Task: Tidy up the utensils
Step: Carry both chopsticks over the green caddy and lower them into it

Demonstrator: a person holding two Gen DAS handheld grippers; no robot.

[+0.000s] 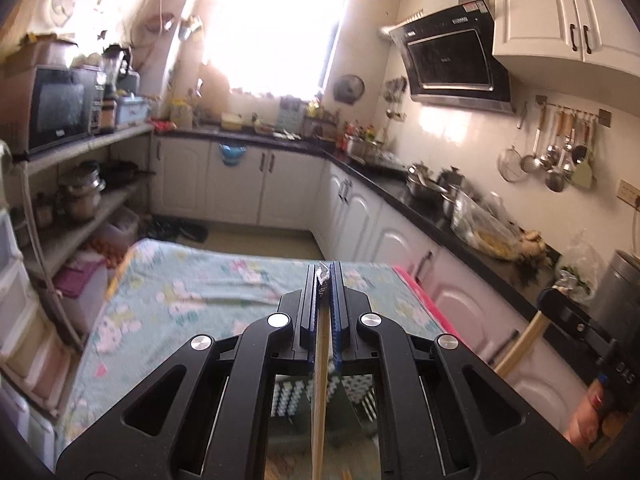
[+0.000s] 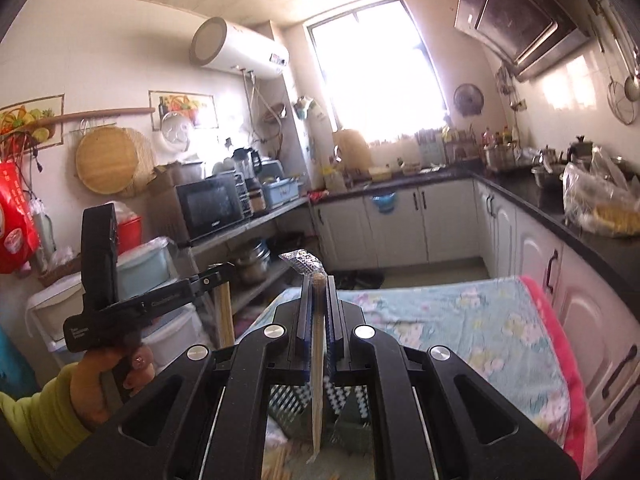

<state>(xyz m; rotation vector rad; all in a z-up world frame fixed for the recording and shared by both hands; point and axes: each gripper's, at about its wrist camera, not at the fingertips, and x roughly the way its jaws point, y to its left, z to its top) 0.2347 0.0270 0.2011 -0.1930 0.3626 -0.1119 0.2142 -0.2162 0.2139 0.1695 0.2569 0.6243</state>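
Observation:
My left gripper [image 1: 324,274] is shut on a pair of pale wooden chopsticks [image 1: 320,364] in a clear plastic sleeve. The sleeve's crumpled end pokes out past the fingertips. My right gripper [image 2: 318,282] is shut on a similar wrapped pair of chopsticks [image 2: 317,364], whose clear wrapper tip [image 2: 302,261] sticks up above the jaws. Both pairs hang down from the jaws over a green perforated holder [image 1: 356,404] [image 2: 286,410]. The right wrist view shows the left gripper [image 2: 218,274] raised at the left with its chopsticks [image 2: 225,318]. The left wrist view has the right gripper [image 1: 550,296] at the right edge.
A table under a turquoise floral cloth [image 1: 180,292] [image 2: 448,320] lies ahead and below. White cabinets with a cluttered black counter [image 1: 424,208] run along the right. Shelves with a microwave [image 1: 60,108] stand at the left. A hand in a yellow-green sleeve [image 2: 36,412] holds the left gripper.

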